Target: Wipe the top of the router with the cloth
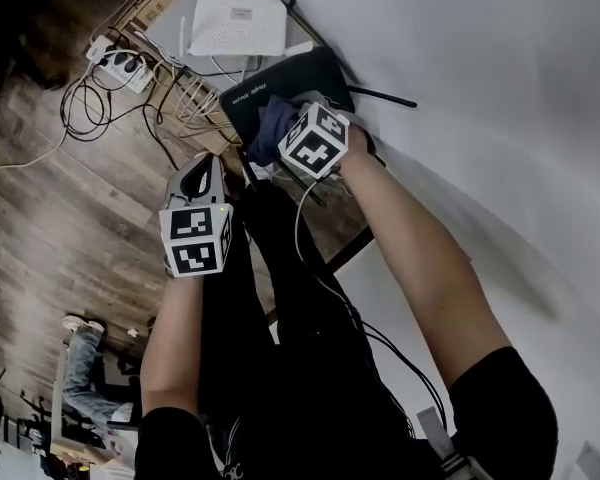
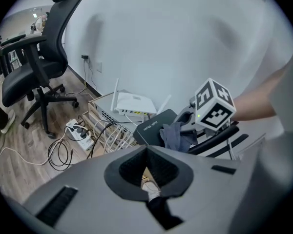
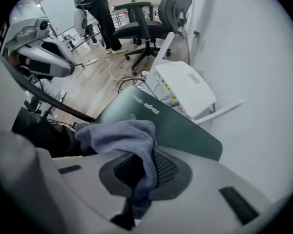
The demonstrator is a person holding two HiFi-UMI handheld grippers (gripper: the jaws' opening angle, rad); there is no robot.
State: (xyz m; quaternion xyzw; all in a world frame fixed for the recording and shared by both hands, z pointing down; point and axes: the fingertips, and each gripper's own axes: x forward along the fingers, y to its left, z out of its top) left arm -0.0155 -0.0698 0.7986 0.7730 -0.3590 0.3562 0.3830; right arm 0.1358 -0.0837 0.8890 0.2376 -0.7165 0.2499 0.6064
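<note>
Over the one black router (image 1: 310, 76), the right tool (image 3: 144, 172) clamps the single cloth (image 1: 272, 123). One white router (image 1: 238, 26) lies at its 11 o'clock; the left tool (image 2: 147, 167) is closed, empty.

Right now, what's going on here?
A person is working with two hand-held grippers. The right claw is shut on a blue-grey cloth, held at the near end of the black router, which sits by the wall next to a white router. The left claw is shut and empty, off to the side. I can't tell whether the cloth touches the router top.
</note>
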